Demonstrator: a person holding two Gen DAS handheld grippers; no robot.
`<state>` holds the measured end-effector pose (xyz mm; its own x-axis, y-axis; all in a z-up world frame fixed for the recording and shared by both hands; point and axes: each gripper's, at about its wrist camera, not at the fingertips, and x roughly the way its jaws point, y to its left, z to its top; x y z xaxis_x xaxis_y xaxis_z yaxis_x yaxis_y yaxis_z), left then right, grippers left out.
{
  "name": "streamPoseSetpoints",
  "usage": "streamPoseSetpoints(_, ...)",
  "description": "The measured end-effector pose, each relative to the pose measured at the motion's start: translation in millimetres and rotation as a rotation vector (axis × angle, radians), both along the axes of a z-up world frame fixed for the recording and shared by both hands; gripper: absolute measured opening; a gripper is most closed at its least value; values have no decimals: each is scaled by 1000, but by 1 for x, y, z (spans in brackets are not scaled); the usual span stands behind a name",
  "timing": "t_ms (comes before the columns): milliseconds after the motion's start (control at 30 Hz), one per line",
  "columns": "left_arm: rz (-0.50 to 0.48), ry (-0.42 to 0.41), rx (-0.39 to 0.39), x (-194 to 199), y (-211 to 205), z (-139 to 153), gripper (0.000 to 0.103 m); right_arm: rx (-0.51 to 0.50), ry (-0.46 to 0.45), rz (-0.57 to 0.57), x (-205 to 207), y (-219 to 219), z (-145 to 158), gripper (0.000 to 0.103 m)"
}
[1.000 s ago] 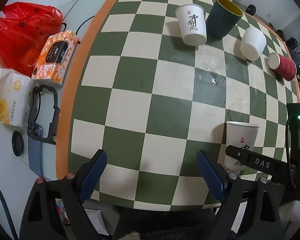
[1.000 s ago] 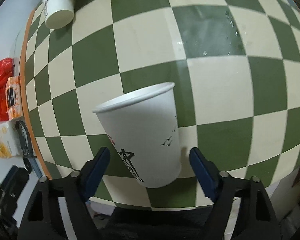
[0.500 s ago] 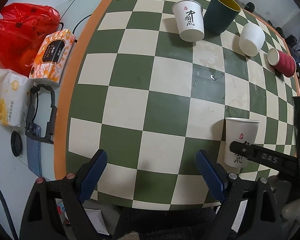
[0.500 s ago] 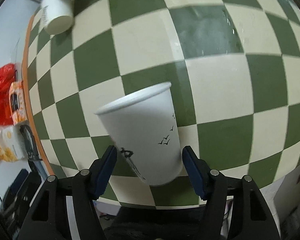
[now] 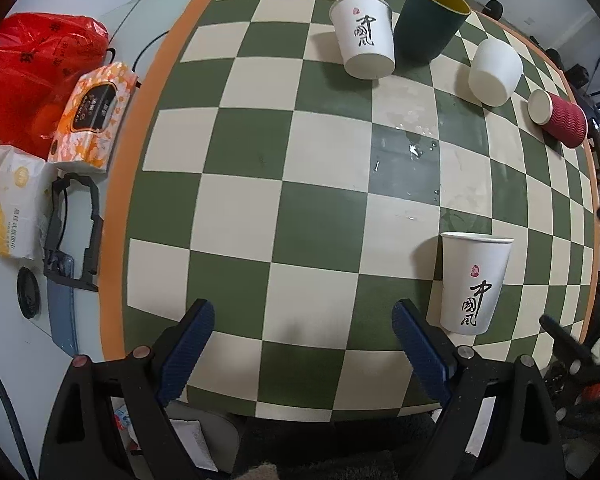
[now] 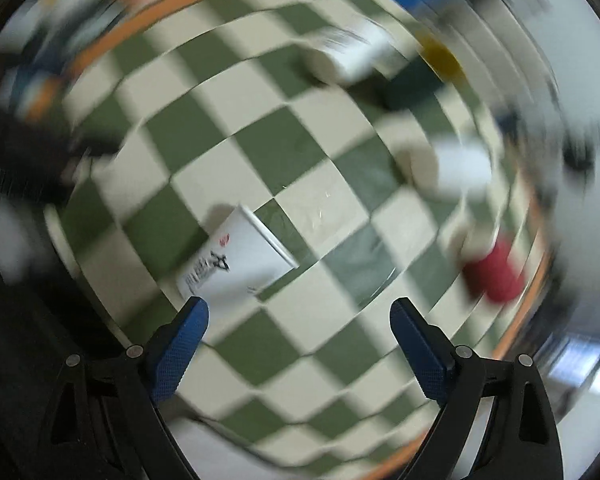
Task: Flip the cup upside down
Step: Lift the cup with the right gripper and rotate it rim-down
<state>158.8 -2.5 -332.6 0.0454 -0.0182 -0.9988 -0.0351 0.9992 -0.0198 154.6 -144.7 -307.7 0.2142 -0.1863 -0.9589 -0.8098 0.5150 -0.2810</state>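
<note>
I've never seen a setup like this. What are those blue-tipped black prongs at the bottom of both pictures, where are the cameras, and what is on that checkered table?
There is no robot here: a person holds a two-finger gripper in each hand, and a fisheye camera on each looks forward along its fingers. The prongs are those fingers. One picture shows the left gripper, the other the right gripper; both are open and hold nothing. The right picture is smeared by fast motion. On the checkered table the near paper cup stands upright, mouth up, so it is not flipped. At the far side are a second paper cup, a dark green cup, a plain white cup and a red ribbed cup on its side.
</note>
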Motion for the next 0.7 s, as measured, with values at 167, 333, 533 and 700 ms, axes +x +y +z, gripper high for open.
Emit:
streamPoseSetpoints(167, 31, 33, 1, -3, 0, -17, 91, -217, -62, 520, -38, 17, -31, 94)
streamPoseSetpoints(333, 80, 71, 1, -10, 6, -38, 91, -414, -24, 996, -74, 2, -70, 94)
streamPoseSetpoints(533, 148, 111, -12, -17, 13, -59, 91, -604, -60, 1524, -103, -35, -102, 94)
streamPoseSetpoints(700, 178, 118, -15, -19, 19, -66, 92, -648, -106, 1736, -102, -41, -116, 94)
